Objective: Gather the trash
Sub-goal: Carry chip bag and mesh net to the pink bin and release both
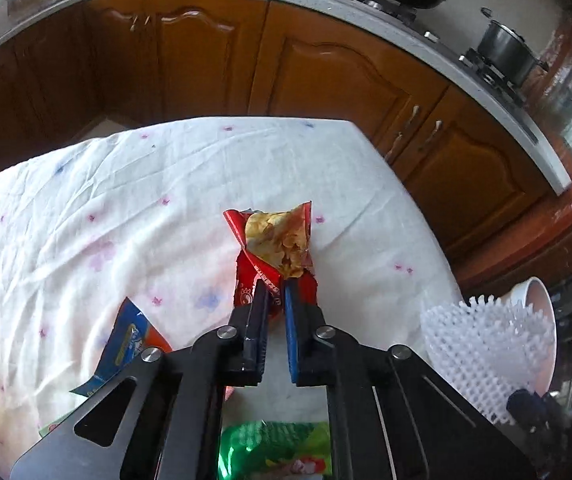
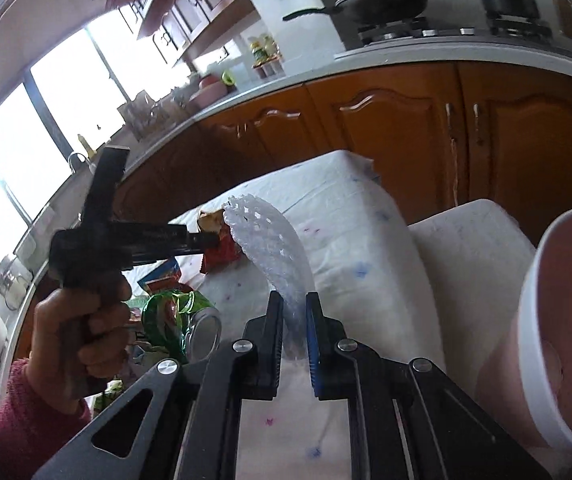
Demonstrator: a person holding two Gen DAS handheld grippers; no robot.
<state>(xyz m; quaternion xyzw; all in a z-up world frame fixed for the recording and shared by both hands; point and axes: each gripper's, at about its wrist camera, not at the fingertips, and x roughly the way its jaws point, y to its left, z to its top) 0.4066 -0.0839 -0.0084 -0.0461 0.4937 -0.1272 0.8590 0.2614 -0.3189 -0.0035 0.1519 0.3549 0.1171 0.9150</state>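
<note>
Collecting trash from a cloth-covered table [image 1: 165, 184]. The left gripper [image 1: 273, 284] is clenched on the lower end of one red chip bag [image 1: 275, 246], held up above the cloth. The right gripper [image 2: 294, 300] grips one white foam fruit net [image 2: 269, 244] by its lower edge; the net arches up beyond the bag as seen from the right wrist. One white bin [image 2: 566, 312] stands at the table's right edge, mouth tipped toward the grippers.

Judged next: carry each piece over the bin's mouth before releasing, keeping the crumpled bag's open end upward so crumbs stay in.

Remaining on the cloth, nearer than the red bag: one blue wrapper [image 1: 125, 344], one green wrapper [image 1: 277, 452], one clear cup [image 2: 205, 332] lying beside the green wrapper. A yellow item at the left edge is too blurred to identify.
</note>
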